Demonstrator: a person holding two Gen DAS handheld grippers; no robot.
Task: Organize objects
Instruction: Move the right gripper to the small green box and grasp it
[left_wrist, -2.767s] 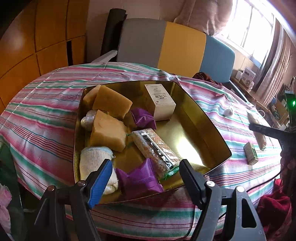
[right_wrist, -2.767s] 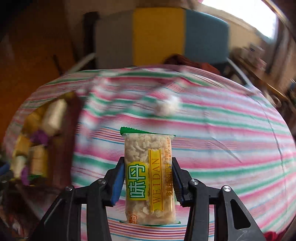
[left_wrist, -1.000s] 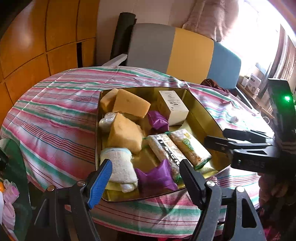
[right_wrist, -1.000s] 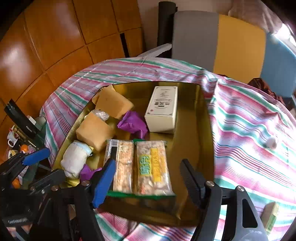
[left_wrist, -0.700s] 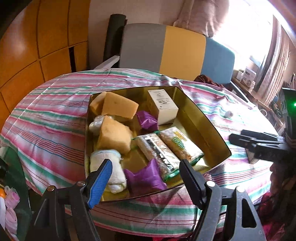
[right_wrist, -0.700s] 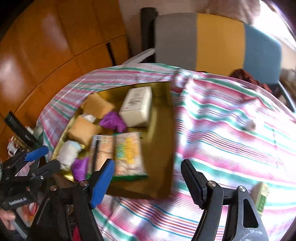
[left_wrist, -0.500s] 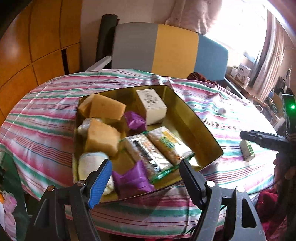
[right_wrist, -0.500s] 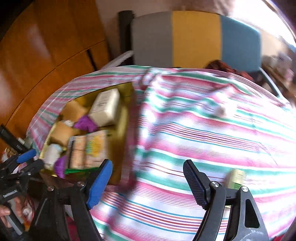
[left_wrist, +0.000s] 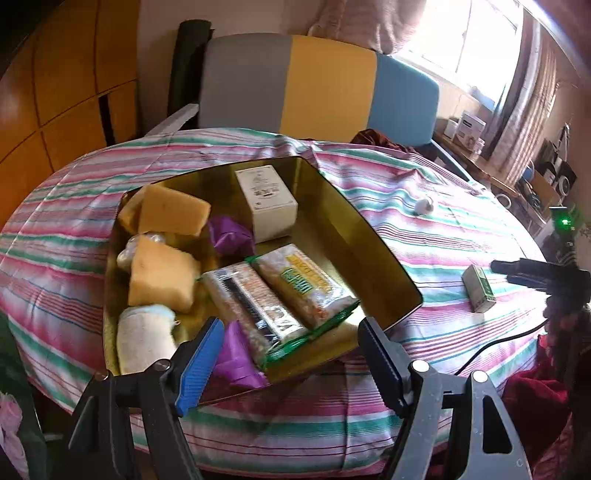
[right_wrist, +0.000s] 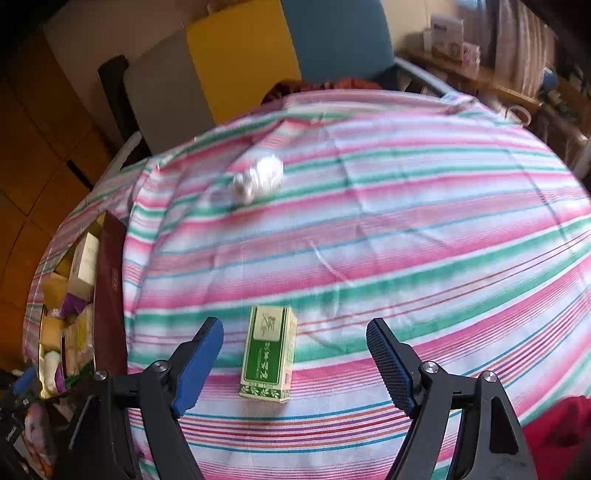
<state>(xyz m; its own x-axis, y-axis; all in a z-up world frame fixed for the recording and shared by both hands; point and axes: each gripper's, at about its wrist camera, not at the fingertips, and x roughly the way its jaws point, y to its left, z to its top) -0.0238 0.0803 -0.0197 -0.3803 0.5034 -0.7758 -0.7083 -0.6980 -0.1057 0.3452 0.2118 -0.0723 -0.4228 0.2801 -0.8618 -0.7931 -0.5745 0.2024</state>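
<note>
From my left wrist camera, my left gripper (left_wrist: 291, 354) is spread wide and holds nothing; it hangs over the near edge of the gold tin tray (left_wrist: 354, 236). The tray stands on the striped tablecloth (left_wrist: 424, 236). Inside it two snack bars lie side by side: the one with the yellow and green label (left_wrist: 304, 284) on the right, the one with the dark strip (left_wrist: 251, 302) touching it on the left. Behind them stands a white box (left_wrist: 266, 201). On the left side of the tray there are two yellow sponges (left_wrist: 160, 275), a rolled white cloth (left_wrist: 144, 339) and purple wrappers (left_wrist: 231, 230). To the right, outside the tray, a small green box (left_wrist: 478, 288) lies on the cloth, and my right gripper (left_wrist: 517, 271) points toward it. I cannot tell from here if they touch. Further back a small white ball (left_wrist: 424, 205) lies alone.

From my right wrist camera, my right gripper (right_wrist: 295, 362) is also released, with its jaws far apart. The green box (right_wrist: 268, 356) lies flat on the tablecloth (right_wrist: 406, 240) between the two fingers, nearer to the left one, and neither finger touches it. The white ball (right_wrist: 258, 179) is well behind it, a little blurred. The tray (right_wrist: 109, 291) is at the left edge, well apart from the box.
</note>
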